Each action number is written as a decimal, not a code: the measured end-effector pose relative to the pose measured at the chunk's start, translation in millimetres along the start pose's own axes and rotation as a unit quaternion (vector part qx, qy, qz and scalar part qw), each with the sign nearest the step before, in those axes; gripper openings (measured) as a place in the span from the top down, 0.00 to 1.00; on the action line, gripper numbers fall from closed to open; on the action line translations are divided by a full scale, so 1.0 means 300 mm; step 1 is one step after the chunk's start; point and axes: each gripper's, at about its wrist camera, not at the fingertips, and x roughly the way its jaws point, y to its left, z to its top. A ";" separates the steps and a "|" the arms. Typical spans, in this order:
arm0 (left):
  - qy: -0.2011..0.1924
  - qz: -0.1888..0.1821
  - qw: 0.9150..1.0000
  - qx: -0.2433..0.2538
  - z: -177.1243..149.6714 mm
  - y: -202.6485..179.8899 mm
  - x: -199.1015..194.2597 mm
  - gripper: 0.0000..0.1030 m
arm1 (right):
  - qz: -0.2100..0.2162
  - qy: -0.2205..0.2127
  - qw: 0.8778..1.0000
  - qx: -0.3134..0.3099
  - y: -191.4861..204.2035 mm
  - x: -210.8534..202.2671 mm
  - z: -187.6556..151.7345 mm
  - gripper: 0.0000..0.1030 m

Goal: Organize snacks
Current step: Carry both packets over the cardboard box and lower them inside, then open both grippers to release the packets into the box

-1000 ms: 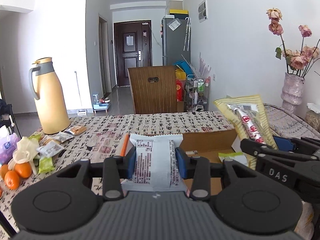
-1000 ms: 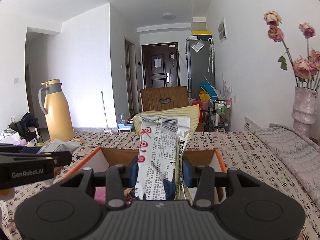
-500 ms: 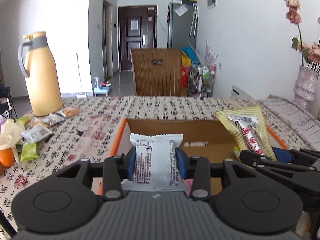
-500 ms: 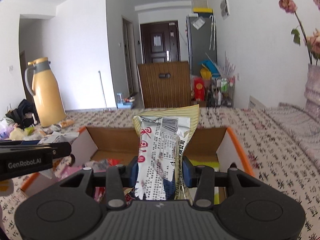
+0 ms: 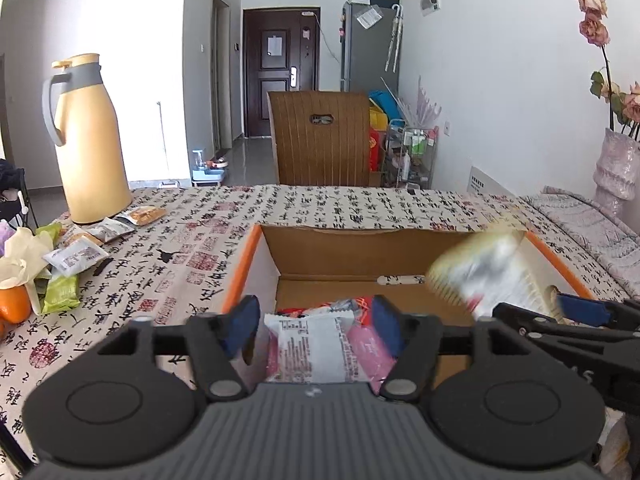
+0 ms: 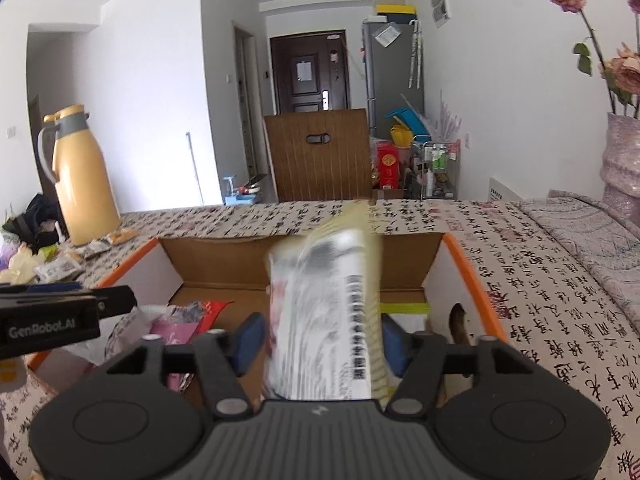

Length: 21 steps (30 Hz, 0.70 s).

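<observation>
An open cardboard box (image 5: 240,264) with orange edges sits on the patterned tablecloth. My left gripper (image 5: 314,330) hangs over its near left part, jaws opening. A white snack packet (image 5: 316,352) lies loose between the blue pads, resting on pink packets in the box. My right gripper (image 6: 322,344) hovers over the box (image 6: 472,276) too, jaws opening. A yellow-and-white packet (image 6: 332,312) is blurred between its pads, free of them. The left wrist view shows that packet (image 5: 480,276) blurred above the right gripper (image 5: 580,320). The left gripper (image 6: 60,312) shows in the right wrist view.
A yellow thermos jug (image 5: 90,140) stands at the table's far left, with several loose snack packets (image 5: 76,256) and oranges (image 5: 14,304) near it. A vase of dried flowers (image 5: 616,168) stands at the right. A wooden chair back (image 5: 320,144) rises behind the table.
Both grippers sank over the box, then their jaws spread. The white packet dropped out of the left pads into the box. The yellow-and-white packet slipped free and blurs.
</observation>
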 end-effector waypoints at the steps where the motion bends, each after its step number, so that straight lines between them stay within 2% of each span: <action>1: -0.004 0.003 1.000 -0.002 0.002 0.001 -0.006 0.17 | -0.001 -0.002 1.000 0.003 -0.005 -0.005 0.001 0.24; 2: -0.008 0.005 1.000 -0.005 0.004 0.003 -0.014 0.16 | -0.004 -0.005 1.000 0.005 -0.009 -0.010 0.002 0.15; 3: -0.012 0.006 1.000 -0.007 0.006 0.006 -0.022 0.15 | -0.007 -0.008 1.000 0.009 -0.014 -0.015 0.002 0.11; 5: -0.017 0.008 1.000 -0.012 0.011 0.012 -0.030 0.01 | -0.010 -0.012 1.000 0.017 -0.025 -0.020 0.005 0.00; 21: -0.035 0.009 0.999 -0.020 0.023 0.019 -0.078 0.00 | -0.012 -0.027 0.999 0.015 -0.021 -0.064 0.013 0.00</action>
